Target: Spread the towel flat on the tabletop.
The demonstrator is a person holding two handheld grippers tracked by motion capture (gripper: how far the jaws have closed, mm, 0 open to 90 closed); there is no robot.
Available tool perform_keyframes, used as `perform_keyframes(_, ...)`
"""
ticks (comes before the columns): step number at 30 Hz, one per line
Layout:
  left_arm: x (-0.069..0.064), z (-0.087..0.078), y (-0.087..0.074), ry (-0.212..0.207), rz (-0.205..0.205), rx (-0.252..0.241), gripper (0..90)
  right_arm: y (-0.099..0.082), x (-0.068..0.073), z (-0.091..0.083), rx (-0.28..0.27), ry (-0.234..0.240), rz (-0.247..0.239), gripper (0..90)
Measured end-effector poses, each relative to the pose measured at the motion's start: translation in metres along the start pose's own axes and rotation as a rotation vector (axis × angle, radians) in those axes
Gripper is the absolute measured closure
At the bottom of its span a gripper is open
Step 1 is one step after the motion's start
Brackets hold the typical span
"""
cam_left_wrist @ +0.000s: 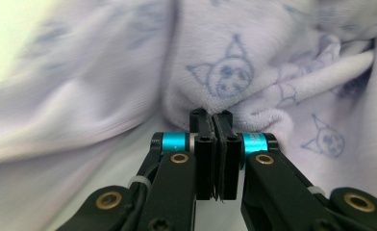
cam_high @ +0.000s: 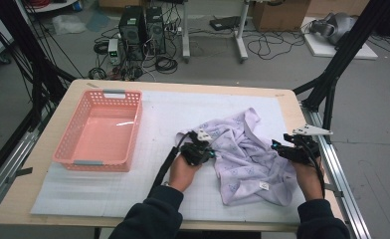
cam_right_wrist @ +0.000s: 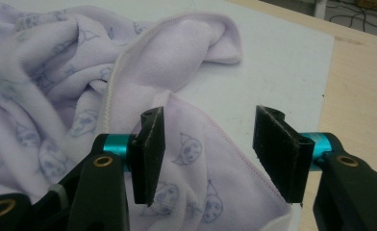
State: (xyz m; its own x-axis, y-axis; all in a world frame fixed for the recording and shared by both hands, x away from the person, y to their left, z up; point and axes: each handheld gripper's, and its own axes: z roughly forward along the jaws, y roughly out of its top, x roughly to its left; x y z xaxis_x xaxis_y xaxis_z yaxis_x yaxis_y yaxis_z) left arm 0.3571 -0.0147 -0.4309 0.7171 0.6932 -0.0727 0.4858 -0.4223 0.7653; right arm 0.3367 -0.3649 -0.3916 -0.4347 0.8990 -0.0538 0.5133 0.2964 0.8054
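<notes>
We see the left gripper [cam_left_wrist: 214, 118] pinching the soft, light towel [cam_high: 247, 154]; right gripper [cam_right_wrist: 208, 144] fingers gape over its hemmed edge, our best hold.

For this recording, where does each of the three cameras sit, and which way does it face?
High view: above the person's side, looking forward and down at the table, pink basket and lilac towel; both forearms and hands show.
Left gripper view: rides the left gripper, facing the towel's folds; its jaws are shut on a fold.
Right gripper view: rides the right gripper, looking across the towel's hemmed edge toward the table's edge; its jaws are open.
Shared: all three show the towel.
</notes>
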Motion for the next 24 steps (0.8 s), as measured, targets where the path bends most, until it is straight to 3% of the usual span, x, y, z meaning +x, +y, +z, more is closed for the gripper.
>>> perform_keyframes(5,0.027,-0.028,-0.006,0.079,-0.05,-0.034,88.0,0.003,0.006,0.005,0.003,0.02,-0.004,44.5)
perform_keyframes(9,0.043,-0.042,-0.011,0.145,-0.084,-0.05,88.0,0.009,0.016,0.01,-0.007,0.069,-0.023,44.4)
perform_keyframes(12,0.053,-0.05,-0.013,0.194,-0.114,-0.062,88.0,0.016,0.027,0.015,-0.011,0.122,-0.048,44.6)
perform_keyframes(17,0.062,-0.056,-0.014,0.259,-0.153,-0.086,88.0,0.027,0.051,0.025,-0.025,0.256,-0.113,44.1)
perform_keyframes(19,0.064,-0.056,-0.014,0.264,-0.154,-0.09,87.9,0.031,0.06,0.035,0.013,0.31,-0.143,43.2)
perform_keyframes(24,0.064,-0.053,-0.014,0.268,-0.149,-0.09,87.8,0.035,0.079,0.068,0.121,0.327,-0.219,49.4)
